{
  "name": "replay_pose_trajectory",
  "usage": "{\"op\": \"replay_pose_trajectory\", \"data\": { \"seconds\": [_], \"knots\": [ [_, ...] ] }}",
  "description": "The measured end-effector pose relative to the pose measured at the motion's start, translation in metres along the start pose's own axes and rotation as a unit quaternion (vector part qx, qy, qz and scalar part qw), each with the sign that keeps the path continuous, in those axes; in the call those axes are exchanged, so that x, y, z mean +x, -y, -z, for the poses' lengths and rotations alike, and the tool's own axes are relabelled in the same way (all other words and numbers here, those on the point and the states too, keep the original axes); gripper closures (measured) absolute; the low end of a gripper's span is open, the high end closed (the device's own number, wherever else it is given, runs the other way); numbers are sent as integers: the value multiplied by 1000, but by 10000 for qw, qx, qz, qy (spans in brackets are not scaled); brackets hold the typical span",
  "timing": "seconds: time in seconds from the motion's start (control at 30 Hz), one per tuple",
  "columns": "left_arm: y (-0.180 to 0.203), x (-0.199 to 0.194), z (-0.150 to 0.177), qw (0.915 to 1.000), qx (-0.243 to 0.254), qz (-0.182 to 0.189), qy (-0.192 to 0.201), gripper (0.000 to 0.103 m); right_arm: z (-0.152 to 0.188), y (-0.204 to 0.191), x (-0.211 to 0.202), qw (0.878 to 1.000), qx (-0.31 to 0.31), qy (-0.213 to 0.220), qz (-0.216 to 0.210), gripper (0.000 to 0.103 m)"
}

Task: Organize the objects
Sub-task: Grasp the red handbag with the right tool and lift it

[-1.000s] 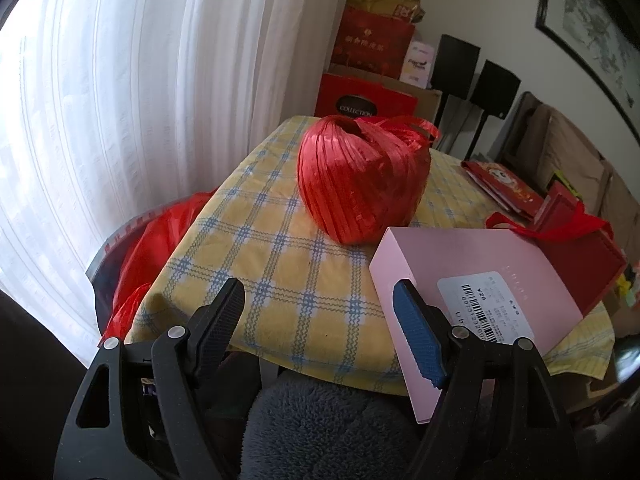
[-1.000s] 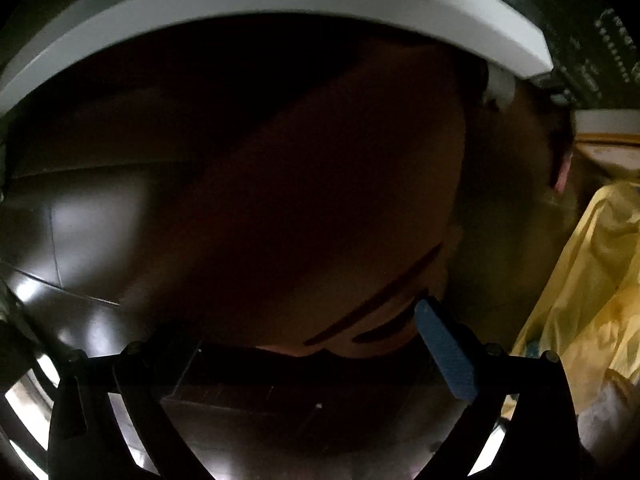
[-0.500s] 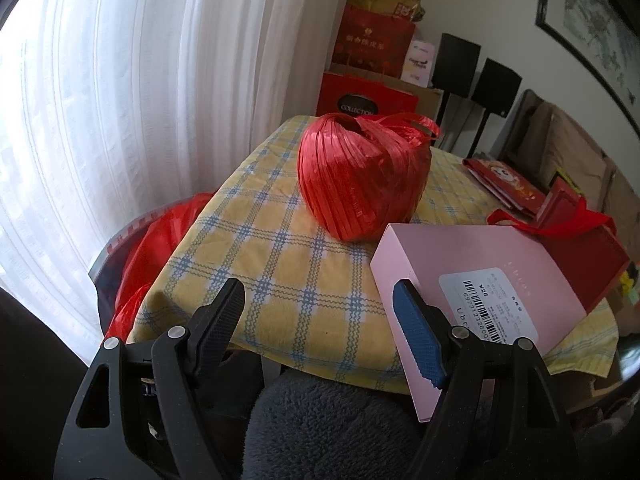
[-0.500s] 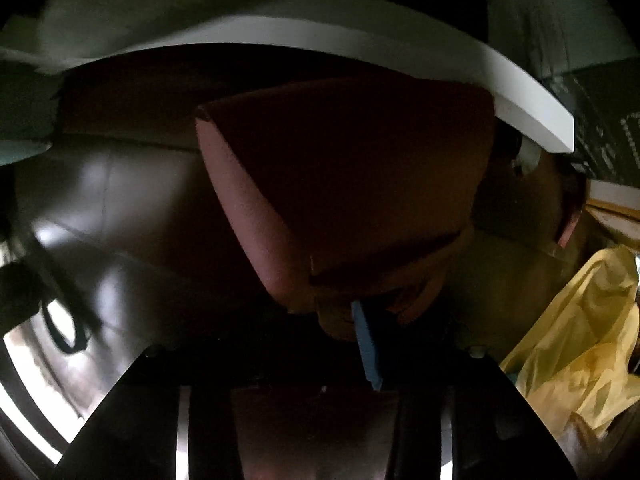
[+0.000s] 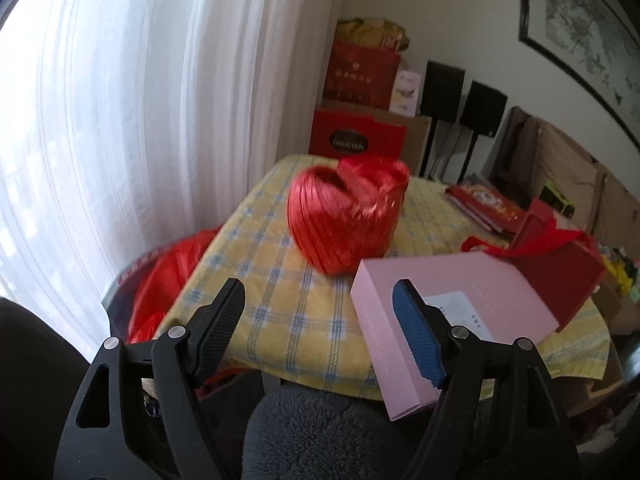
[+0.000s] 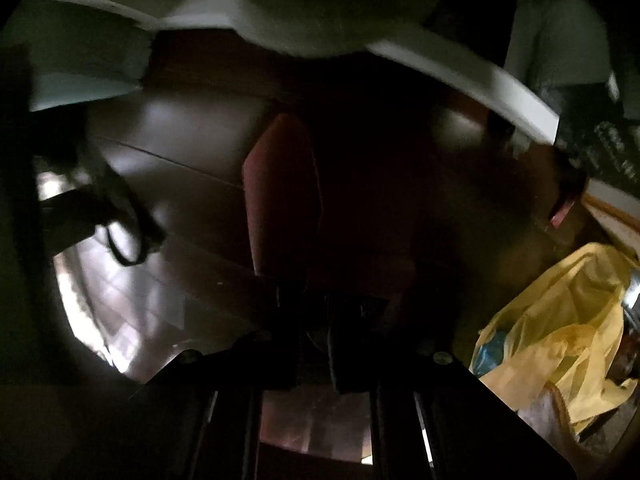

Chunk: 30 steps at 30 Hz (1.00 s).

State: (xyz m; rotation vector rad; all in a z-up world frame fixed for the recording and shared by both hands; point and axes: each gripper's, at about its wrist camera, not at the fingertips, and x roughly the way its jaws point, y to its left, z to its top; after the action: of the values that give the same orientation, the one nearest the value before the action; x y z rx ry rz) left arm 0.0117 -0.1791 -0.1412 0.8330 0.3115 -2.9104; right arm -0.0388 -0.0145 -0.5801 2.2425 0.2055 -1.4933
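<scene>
In the left wrist view a ball of red plastic twine (image 5: 344, 216) sits on the table with the yellow checked cloth (image 5: 260, 280). A pink flat box (image 5: 472, 292) with a white label overhangs the near edge. Beside it lies a red gift box (image 5: 568, 276) with a ribbon. My left gripper (image 5: 320, 308) hangs open over the near table edge, holding nothing; its blue finger (image 5: 416, 336) overlaps the pink box. In the dark right wrist view my right gripper (image 6: 310, 312) is closing tight on the edge of a dark red-brown paper bag (image 6: 284, 192), which hangs above the floor.
A white curtain (image 5: 140, 120) fills the left. A red plastic bag (image 5: 168, 272) lies below the table's left side, a grey fuzzy cushion (image 5: 320, 432) under my left gripper. Red cartons (image 5: 356, 136) stand behind. A yellow plastic bag (image 6: 560, 320) and a white ledge (image 6: 460, 68) flank the right gripper.
The right gripper's fingers came together on the red-brown bag and lifted it away from the floor, rolling as it rose. The left view shifted slightly up and back, now blurred.
</scene>
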Motion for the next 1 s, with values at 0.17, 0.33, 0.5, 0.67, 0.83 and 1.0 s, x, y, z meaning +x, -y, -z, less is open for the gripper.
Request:
{"op": "replay_pose_trajectory", "data": {
  "seconds": [0.17,0.33,0.5,0.67,0.83,1.0],
  "knots": [
    [-5,-18,-11,9995,-22,-59,308,29,20,-28,-45,9905,-1108,617,527,96],
    [-10,-32,-19,9986,-130,-31,521,29,30,-55,-61,9877,-1186,899,487,96],
    [-8,-45,-23,9973,-99,57,722,29,55,-75,-96,9902,-1106,844,109,96],
    [-7,-55,-27,9960,-84,94,882,29,73,-61,-137,9925,-694,1005,-42,97],
    [-9,-65,-29,9947,-101,97,1016,29,94,-64,-197,9816,-809,1707,-278,97],
    [-4,-69,-28,9945,3,98,1044,29,150,-61,-266,9604,-1164,2528,-145,99]
  ]
}}
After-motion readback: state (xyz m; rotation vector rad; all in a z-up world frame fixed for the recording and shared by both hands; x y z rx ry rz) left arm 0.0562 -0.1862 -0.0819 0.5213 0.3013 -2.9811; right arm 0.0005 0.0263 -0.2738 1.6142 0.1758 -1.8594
